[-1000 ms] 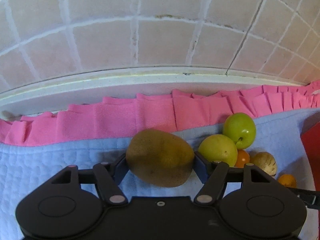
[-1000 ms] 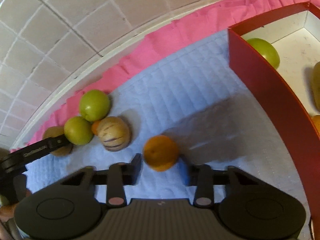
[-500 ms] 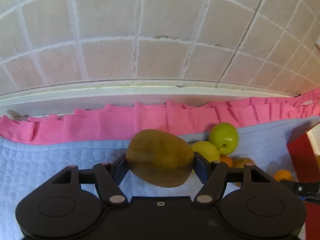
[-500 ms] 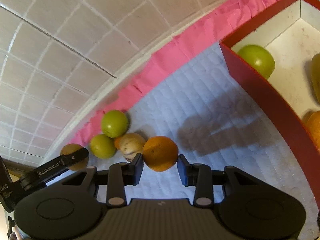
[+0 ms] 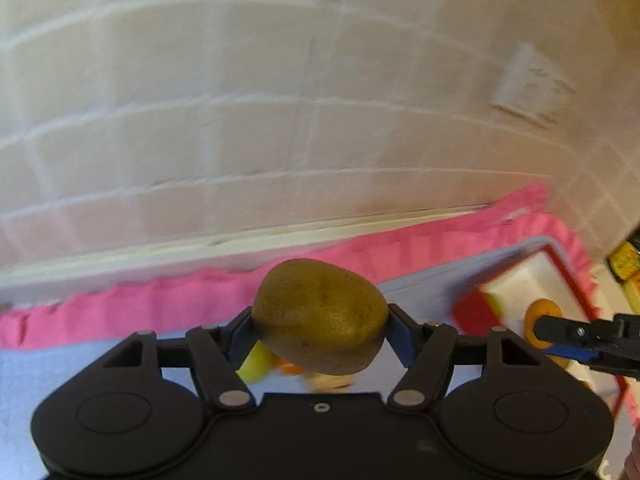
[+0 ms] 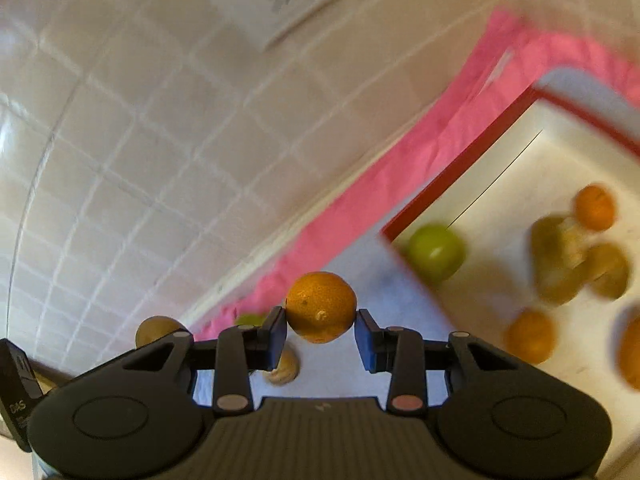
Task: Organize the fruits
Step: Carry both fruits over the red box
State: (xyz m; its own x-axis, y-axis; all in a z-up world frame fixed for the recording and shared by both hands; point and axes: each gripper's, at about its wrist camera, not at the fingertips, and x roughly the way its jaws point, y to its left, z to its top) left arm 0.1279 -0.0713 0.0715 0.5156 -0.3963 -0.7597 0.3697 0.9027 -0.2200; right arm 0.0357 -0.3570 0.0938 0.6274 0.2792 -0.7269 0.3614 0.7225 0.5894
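Left tool (image 5: 320,330): pads clamped on a brown kiwi (image 5: 320,316), one pad on each flank, fruit held clear above the blue quilted cloth (image 5: 48,376). Below the kiwi, blurred fruit on the cloth: a yellow-green one (image 5: 253,364), a bit of orange, something pale; cannot tell more.

Right tool (image 6: 320,330): pads closed on a small orange (image 6: 321,307), held in the air over the cloth near the tray's corner. In the left view the same tool (image 5: 538,330) shows with its orange (image 5: 534,320) over the tray.

Red tray (image 6: 424,192), white inside, sits on the cloth toward the right end of the table, close to the pink ruffled edge (image 6: 400,168) along the tiled wall (image 6: 160,120). In the tray: one green fruit (image 6: 436,250) in the near corner; a cluster of brownish fruit (image 6: 576,268) mid-tray, blurred, count uncertain; one orange (image 6: 594,206) beyond the cluster, another (image 6: 530,334) on the near side, and a third (image 6: 631,356) cut by the frame edge.

Outside the tray on the cloth, behind the right tool: a tan fruit (image 6: 284,368) and a green one (image 6: 250,319), partly hidden.
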